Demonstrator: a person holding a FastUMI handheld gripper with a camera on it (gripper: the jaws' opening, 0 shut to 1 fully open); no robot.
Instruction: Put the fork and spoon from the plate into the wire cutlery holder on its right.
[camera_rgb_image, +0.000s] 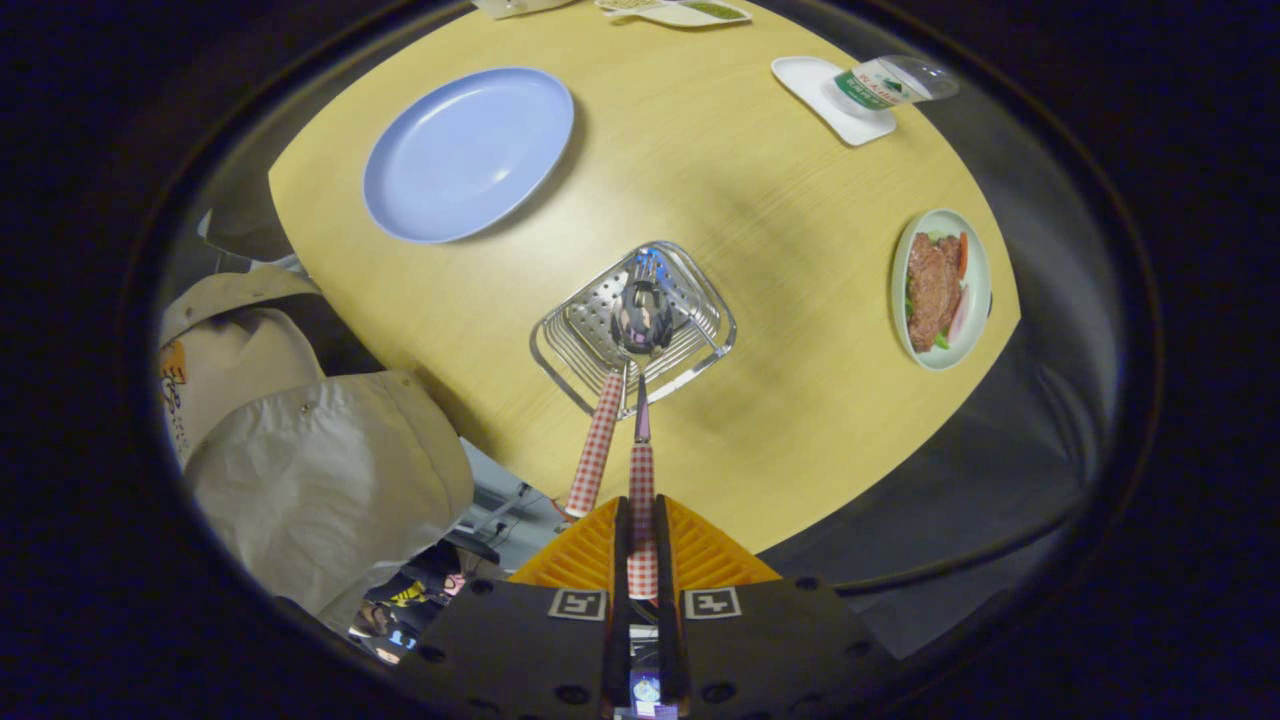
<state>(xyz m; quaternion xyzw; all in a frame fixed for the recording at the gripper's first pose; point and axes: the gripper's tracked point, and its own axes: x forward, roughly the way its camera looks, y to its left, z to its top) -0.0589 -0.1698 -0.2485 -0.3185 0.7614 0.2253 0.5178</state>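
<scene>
The gripper (641, 540) pinches the checked handle of the spoon (641, 470) between its two fingers, pressed tight on it. The spoon's bowl hangs inside the wire cutlery holder (700, 285), which stands near the middle of the wooden table (760, 200). The fork (597, 450) already leans in the holder, its handle just beside the spoon's. The blue plate (468, 155) lies bare, well apart beyond the holder. A dish of food (940, 290) sits at the table's edge.

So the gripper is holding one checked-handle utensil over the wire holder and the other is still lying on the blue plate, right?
Not quite. The gripper view shows the blue plate bare; the other utensil already stands in the wire holder. The gripper does hold one checked-handle utensil over it.
</scene>
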